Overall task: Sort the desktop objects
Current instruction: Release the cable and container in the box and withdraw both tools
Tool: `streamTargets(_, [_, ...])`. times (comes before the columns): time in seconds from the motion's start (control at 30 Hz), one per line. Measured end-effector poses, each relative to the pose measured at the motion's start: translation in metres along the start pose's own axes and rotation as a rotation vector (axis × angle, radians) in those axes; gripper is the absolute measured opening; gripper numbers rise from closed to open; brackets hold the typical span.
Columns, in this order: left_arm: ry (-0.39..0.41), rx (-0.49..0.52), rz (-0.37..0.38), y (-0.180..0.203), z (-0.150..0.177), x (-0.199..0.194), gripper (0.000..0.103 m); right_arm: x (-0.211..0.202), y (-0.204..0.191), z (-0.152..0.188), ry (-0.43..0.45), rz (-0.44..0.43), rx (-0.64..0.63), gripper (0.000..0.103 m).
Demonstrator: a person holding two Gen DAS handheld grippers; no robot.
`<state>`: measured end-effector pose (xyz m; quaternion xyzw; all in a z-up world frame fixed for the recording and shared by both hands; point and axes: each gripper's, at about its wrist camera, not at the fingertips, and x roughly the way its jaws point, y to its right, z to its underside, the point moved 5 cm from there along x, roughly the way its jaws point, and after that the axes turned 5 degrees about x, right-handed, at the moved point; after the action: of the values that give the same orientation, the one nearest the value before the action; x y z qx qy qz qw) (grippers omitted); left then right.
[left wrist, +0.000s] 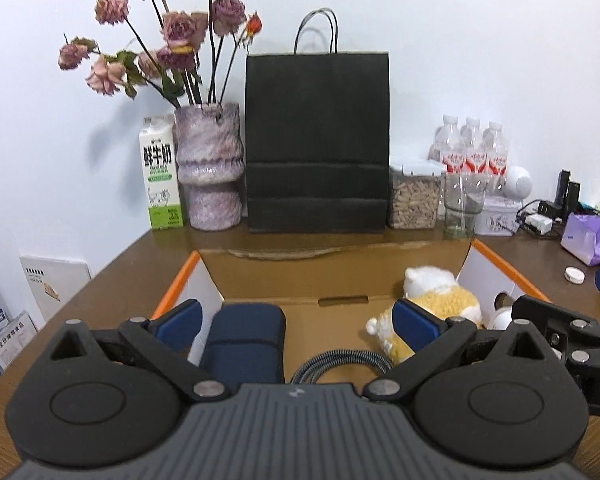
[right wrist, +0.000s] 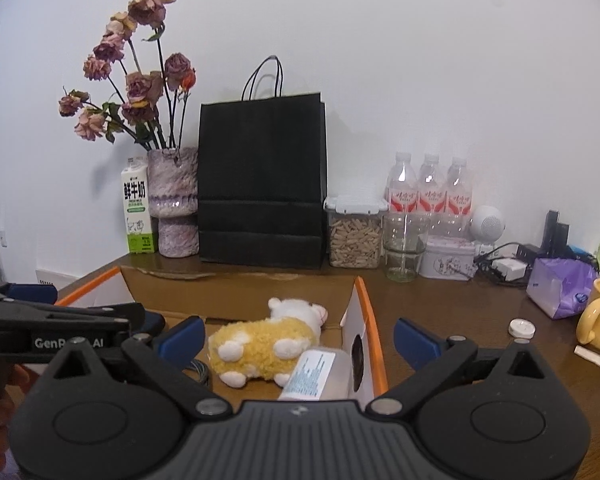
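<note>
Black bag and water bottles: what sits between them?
Right wrist view: a lidded clear container of pellets stands between the black bag and the water bottles.

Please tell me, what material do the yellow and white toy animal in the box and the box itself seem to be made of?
The yellow and white toy animal looks like soft plush fabric: its surface is fuzzy and curly, matte, without shine. The open box with orange edges appears to be cardboard: brown matte inner panels, thin folded flaps, white outer faces. Probably corrugated, but I cannot confirm it.

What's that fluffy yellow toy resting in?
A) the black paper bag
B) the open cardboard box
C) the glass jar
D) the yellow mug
B: the yellow plush toy lies on the floor of the open cardboard box, in front of the black bag.
</note>
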<state>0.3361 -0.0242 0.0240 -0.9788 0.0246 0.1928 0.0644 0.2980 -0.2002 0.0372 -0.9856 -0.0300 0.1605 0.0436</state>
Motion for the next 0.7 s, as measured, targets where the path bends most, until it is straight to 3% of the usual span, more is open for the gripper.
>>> streamTargets(0.4, [0.055,0.002,-0.024,-0.014,-0.016,-0.049,0.103,-0.054,-0.016,-0.022,0.049,-0.003,-0.023,0.101])
streamTargets(0.7, [0.062,-0.004,-0.022,-0.029,-0.002,-0.092,0.103,-0.099,-0.023,-0.005,0.029,-0.017,-0.036,0.102])
